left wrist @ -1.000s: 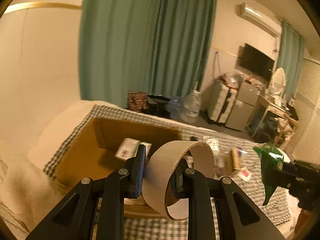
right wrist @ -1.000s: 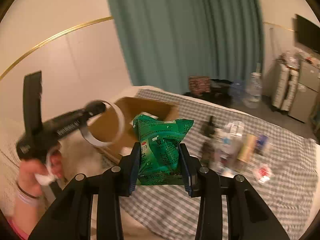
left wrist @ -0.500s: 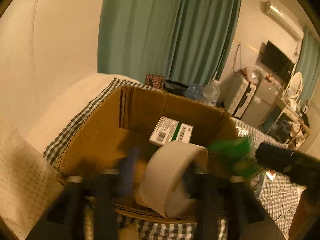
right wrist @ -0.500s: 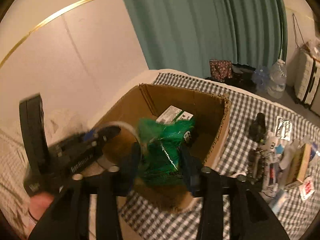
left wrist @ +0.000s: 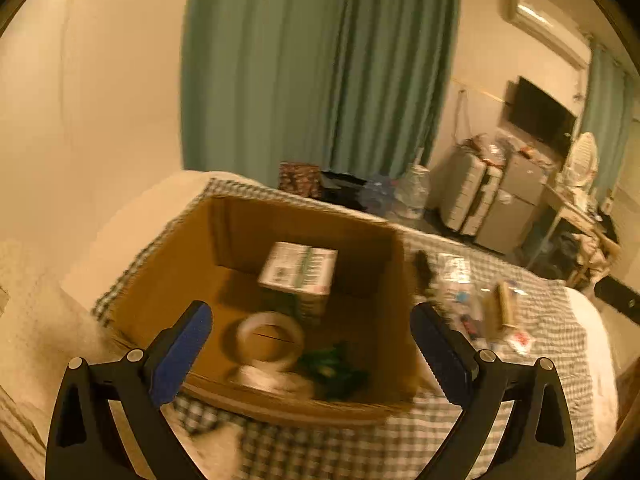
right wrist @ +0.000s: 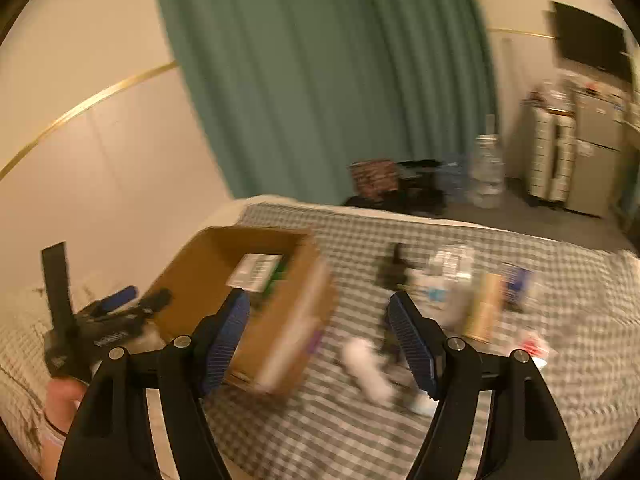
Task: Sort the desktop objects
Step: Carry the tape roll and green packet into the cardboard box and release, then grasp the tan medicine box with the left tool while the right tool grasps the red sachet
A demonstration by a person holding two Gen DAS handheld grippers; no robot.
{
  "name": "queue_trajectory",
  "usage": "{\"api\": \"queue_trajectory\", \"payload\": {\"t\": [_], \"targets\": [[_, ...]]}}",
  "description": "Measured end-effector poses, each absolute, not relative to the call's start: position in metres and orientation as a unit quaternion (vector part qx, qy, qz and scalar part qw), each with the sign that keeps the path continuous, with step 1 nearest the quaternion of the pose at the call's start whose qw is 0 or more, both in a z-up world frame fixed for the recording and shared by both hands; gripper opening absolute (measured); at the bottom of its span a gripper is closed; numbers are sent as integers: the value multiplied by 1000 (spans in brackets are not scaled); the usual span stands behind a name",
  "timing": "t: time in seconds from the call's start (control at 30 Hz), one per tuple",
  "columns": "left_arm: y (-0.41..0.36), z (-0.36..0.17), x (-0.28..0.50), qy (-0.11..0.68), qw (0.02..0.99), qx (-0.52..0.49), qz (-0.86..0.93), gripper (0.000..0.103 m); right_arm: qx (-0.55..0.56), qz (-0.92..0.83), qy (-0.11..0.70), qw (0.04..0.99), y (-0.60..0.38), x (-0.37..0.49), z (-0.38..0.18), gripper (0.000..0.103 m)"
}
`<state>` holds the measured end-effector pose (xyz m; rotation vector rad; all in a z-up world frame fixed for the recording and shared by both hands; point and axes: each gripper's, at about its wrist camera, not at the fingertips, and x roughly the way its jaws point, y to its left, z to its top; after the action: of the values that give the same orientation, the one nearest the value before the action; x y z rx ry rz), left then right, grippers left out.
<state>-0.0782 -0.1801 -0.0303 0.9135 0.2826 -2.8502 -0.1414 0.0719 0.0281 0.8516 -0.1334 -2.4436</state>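
Observation:
An open cardboard box (left wrist: 224, 240) (right wrist: 280, 332) sits on a checked cloth. Inside it lie a roll of tape (left wrist: 269, 336), a green packet (left wrist: 334, 370) and a white and green carton (left wrist: 300, 268) (right wrist: 256, 270). My left gripper (left wrist: 310, 350) hangs over the box's near rim, its jaws opening wide with nothing between them. My right gripper (right wrist: 318, 338) is to the right of the box over the cloth, its jaws opening and empty. The left gripper (right wrist: 102, 326) also shows in the right wrist view, with a hand (right wrist: 60, 396) holding it.
Several loose items lie in a cluster on the cloth (right wrist: 352, 432) right of the box: a dark bottle (right wrist: 394, 266), white packets (right wrist: 448, 268), a tan box (right wrist: 484, 308), a white tube (right wrist: 366, 368). Green curtains, water bottles and cabinets stand behind the bed.
My left gripper let go of the tape roll and my right gripper let go of the green packet; both now lie in the box. The right gripper has swung away to the right.

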Motion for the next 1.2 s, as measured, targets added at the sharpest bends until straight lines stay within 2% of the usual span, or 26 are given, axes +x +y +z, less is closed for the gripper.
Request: {"api": "queue_trajectory", "payload": {"t": [0.27, 0.53, 0.63, 0.87, 1.03, 1.2], "targets": [[-92, -20, -77, 88, 11, 319, -944, 103, 298, -929, -106, 189, 196, -107, 32, 73], [6, -34, -112, 64, -11, 330, -942, 103, 289, -946, -62, 135, 245, -100, 7, 74], [41, -44, -137, 70, -18, 328, -942, 103, 294, -944, -69, 131, 260, -108, -11, 75], [106, -112, -207, 55, -5, 370, -927, 103, 325, -937, -54, 111, 286, -165, -72, 76], [123, -160, -235, 27, -13, 392, -920, 103, 358, -922, -56, 136, 290, -217, -122, 76], [129, -180, -255, -17, -5, 391, -920, 103, 376, -910, -56, 167, 278, -253, -155, 76]]}}
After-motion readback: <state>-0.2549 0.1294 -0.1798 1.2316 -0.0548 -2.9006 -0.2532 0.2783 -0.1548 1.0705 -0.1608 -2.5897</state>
